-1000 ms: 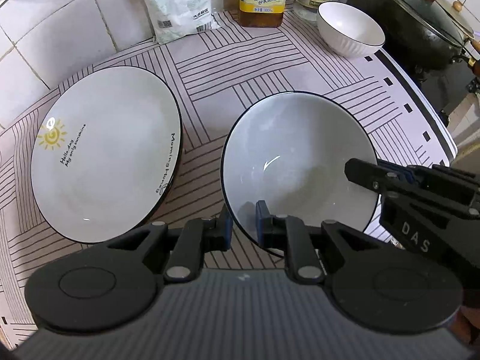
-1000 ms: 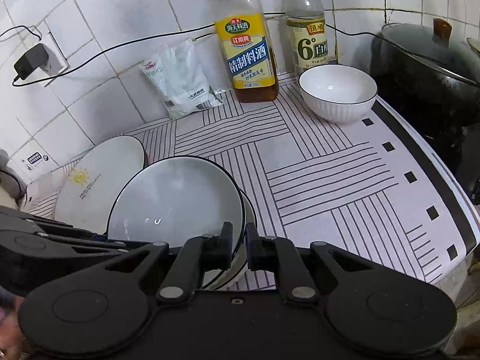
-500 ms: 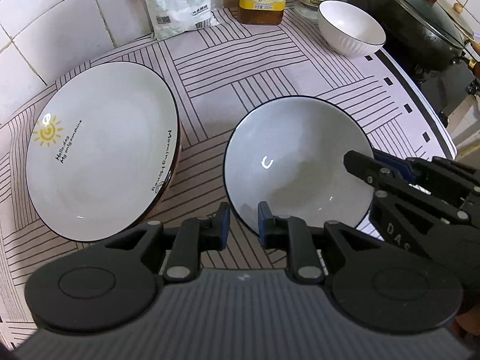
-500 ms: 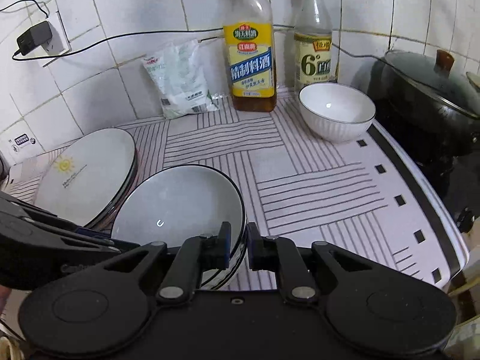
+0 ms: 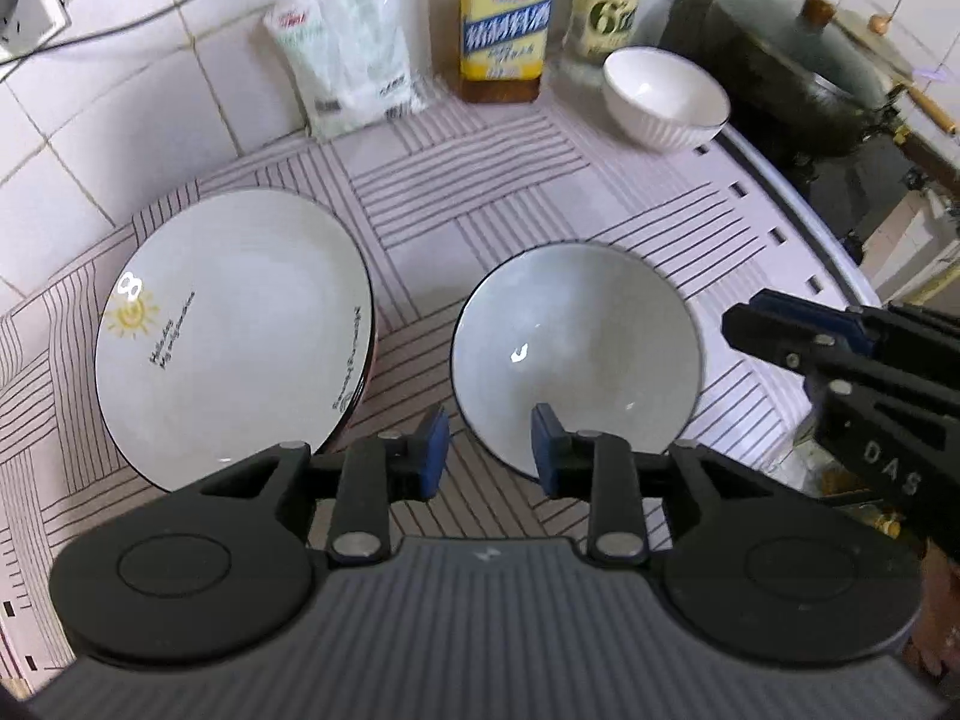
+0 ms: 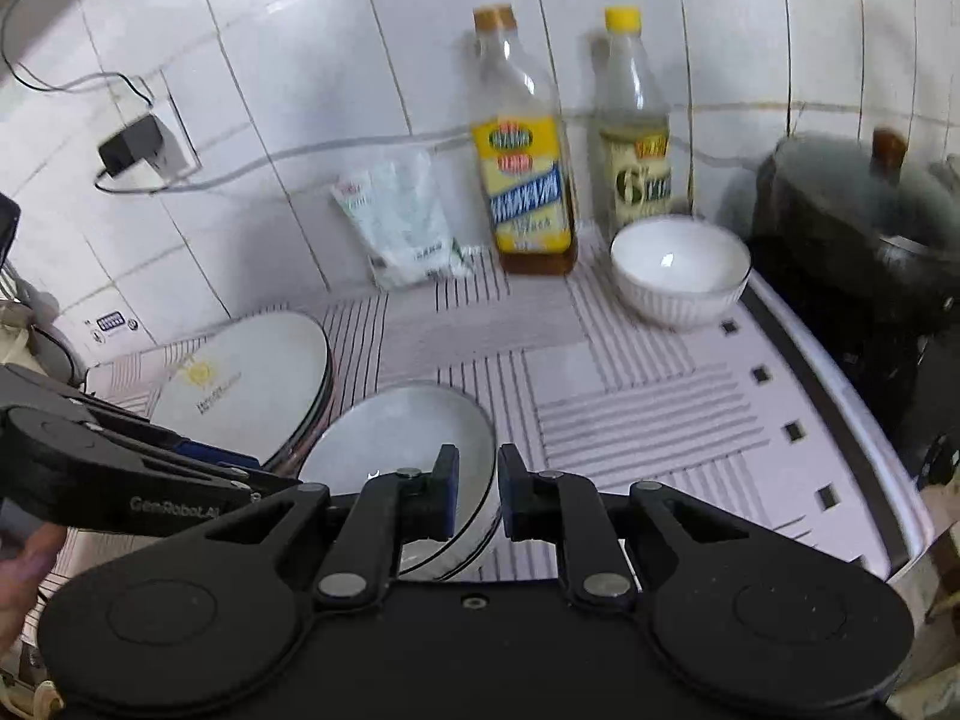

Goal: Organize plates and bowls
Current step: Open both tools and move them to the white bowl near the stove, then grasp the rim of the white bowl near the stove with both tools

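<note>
Both grippers over the striped countertop, jaws opening on each. Left gripper parted, blue pads astride the near rim of the black-rimmed bowl but pressing on nothing, bowl sitting free on the counter. Right gripper also parting, narrower gap, the bowl's right edge showing behind that gap with no pad visibly on it. Released, then, on both sides. Just left of the bowl, close beside it, the sun-print plate; from the right wrist camera stacked edges under it, so probably a pile of plates, though blurred there. Far back near the wall, well apart, the ribbed white bowl, beside the yellow-label bottle and the pale vinegar bottle, next to the lidded wok. Glazed ceramic throughout: stiff, weighty for its size, slick under rubber pads, chips on a hard knock. Best hold likely across the rim, one pad inside and one outside, squarely and not at a slant. Left wrist view: full bowl interior and plate lettering from above. Right wrist view: full bottle height, wall socket with charger, the salt bag, and the bowl's side wall, seemingly doubled, maybe two nested.
</note>
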A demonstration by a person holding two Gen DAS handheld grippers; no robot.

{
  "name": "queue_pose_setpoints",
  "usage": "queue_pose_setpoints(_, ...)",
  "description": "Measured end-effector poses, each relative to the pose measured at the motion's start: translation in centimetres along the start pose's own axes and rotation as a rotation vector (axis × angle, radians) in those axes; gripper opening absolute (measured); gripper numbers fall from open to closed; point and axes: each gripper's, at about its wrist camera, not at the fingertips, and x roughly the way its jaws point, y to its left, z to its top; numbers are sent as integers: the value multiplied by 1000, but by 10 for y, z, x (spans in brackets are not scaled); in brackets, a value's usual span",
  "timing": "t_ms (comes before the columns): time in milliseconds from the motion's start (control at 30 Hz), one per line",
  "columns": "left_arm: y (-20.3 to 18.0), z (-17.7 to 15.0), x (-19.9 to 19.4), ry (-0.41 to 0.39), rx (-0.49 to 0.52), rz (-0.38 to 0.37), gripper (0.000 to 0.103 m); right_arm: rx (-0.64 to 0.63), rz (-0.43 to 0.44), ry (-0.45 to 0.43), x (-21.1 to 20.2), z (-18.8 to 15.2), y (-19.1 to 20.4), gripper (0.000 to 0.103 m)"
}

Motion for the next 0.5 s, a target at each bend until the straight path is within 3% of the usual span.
queue_pose_setpoints(133,-1,9,-14,-47,10,-20,33,-50,-46,-42,-13,6,-5,19)
queue_pose_setpoints(200,1,15,-19,-71,0,-34,34,-85,-76,-64,-16,8,-9,24)
queue_pose_setpoints(300,7,25,-28,-92,-21,-74,35,-92,-102,-55,-14,13,-21,26)
queue_pose_setpoints(433,17,39,-40,-132,-41,-125,41,-32,-22,-36,-14,20,-36,27)
queue_pose_setpoints(500,18,47,-39,-143,-37,-128,41,-63,-48,-43,-12,21,-34,33)
